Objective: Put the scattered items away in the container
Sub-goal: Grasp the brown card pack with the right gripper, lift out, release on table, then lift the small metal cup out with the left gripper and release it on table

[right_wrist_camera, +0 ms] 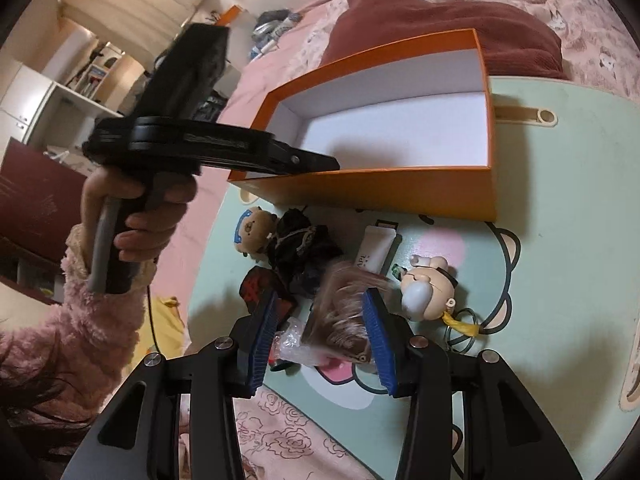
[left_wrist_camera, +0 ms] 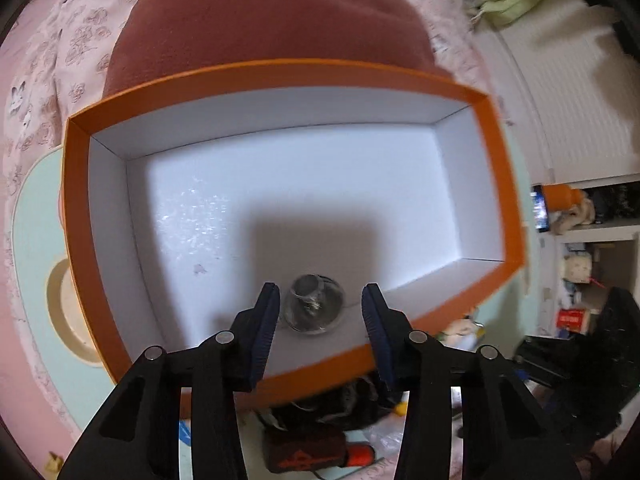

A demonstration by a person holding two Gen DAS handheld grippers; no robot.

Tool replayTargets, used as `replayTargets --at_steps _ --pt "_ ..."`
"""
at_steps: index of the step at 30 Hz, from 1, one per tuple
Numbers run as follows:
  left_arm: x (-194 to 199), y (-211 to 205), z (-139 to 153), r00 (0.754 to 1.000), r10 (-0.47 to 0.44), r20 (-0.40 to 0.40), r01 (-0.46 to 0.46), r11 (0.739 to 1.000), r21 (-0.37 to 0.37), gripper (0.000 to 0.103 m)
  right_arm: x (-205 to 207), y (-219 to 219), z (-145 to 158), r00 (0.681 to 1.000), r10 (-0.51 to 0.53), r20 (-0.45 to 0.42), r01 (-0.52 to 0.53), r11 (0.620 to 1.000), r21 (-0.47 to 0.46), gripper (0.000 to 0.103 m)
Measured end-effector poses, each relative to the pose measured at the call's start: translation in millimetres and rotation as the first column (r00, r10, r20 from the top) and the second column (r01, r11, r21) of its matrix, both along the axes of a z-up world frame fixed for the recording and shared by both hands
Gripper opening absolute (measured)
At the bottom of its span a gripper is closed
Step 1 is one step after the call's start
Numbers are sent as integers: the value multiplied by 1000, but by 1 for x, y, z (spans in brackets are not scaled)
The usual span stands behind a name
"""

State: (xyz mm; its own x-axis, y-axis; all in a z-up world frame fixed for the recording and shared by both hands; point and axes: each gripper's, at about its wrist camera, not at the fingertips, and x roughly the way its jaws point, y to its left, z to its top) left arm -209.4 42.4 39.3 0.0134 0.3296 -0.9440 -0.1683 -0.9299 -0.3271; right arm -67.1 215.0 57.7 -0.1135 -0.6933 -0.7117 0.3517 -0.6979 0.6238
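Note:
In the left wrist view my left gripper [left_wrist_camera: 320,312] hangs over the near end of the orange box [left_wrist_camera: 280,76], whose inside is white. A small clear round jar [left_wrist_camera: 314,308] lies on the box floor between the fingers, with a gap at the right pad. My right gripper [right_wrist_camera: 320,328] is shut on a brown-haired doll head in clear plastic [right_wrist_camera: 344,320], low over the mint-green table [right_wrist_camera: 560,240]. The right wrist view also shows the left gripper [right_wrist_camera: 328,165] reaching over the box [right_wrist_camera: 372,188]. A bear plush [right_wrist_camera: 256,232], a black bundle [right_wrist_camera: 304,248], a white tube [right_wrist_camera: 376,252] and a figurine [right_wrist_camera: 428,288] lie before the box.
A red-and-black item [right_wrist_camera: 260,288] lies by my left finger. A maroon blanket [right_wrist_camera: 440,20] is heaped behind the box on pink floral bedding [right_wrist_camera: 288,440]. A hand in a pink fluffy sleeve [right_wrist_camera: 104,312] holds the left gripper. White shelves [left_wrist_camera: 592,240] stand to the side.

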Motion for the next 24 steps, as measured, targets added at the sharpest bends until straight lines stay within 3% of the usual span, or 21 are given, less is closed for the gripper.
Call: replayTargets --at_steps 2,5,10,13,20,24 --pt "-4 1 -5 1000 6 30 -7 1000 26 44 0 4 -3 1000 -5 12 5 1000 -18 43" --pt "-6 1 -10 996 14 88 -23 994 110 29 -1 9 -7 1000 -15 23 16 999 -27 43" --pt "-9 -2 -16 992 44 116 -65 981 184 27 -1 14 -7 999 -27 29 28 999 -32 44" --pt "-7 -5 -6 997 62 43 -68 986 152 27 0 14 -5 999 -31 23 32 999 -32 44" --pt "8 -23 52 988 92 -124 -62 972 227 27 0 17 -2 998 -53 13 54 998 -26 44" --pt "42 -27 77 981 51 -187 -4 970 244 27 2 21 1 996 -90 -3 90 996 -19 44"
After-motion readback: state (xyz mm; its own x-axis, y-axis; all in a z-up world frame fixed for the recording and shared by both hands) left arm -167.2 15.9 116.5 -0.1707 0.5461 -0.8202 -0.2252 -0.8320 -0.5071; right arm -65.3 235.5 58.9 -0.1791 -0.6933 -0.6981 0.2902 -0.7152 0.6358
